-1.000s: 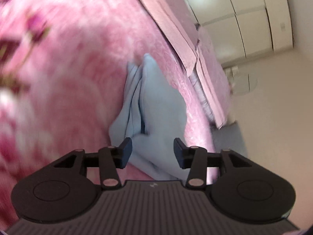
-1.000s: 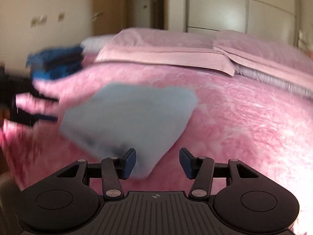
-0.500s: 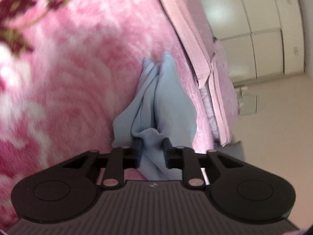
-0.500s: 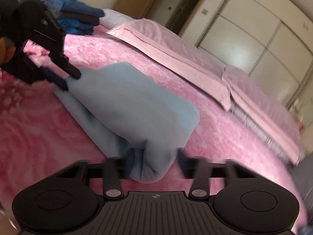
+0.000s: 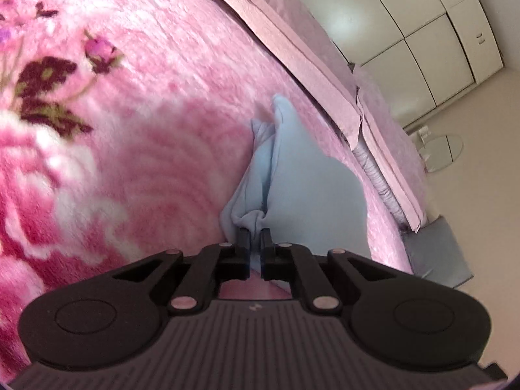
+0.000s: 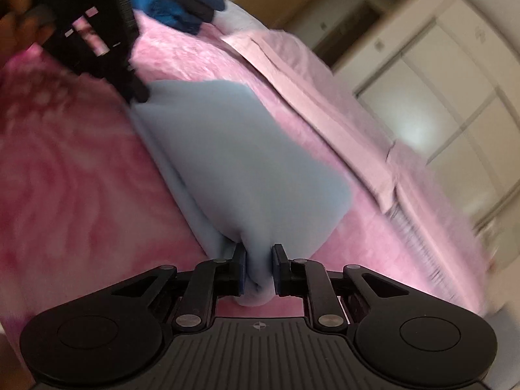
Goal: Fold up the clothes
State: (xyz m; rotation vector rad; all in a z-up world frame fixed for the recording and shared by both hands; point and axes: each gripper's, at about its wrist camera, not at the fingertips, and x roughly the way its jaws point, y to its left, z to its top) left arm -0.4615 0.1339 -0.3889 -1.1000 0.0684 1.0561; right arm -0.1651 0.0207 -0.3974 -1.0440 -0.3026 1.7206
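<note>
Between the left gripper's nearly closed jaws, a bunched corner of the soft pale-blue garment is now pinched; a second ago both grippers gaped. The right gripper clamps the opposite end, so the garment, lying on the fuzzy pink floral blanket, seems ready to lift. Only the right view shows the stacked dark-blue clothes.

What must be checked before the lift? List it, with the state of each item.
1. Left gripper shut on the light blue garment: ok.
2. Right gripper shut on the same garment: ok.
3. Grips at opposite ends: ok.
4. All folded layers caught in each grip: cannot tell.
5. Garment clear of the pillows: ok.
6. Pile of dark blue clothes away from the garment: ok.
</note>
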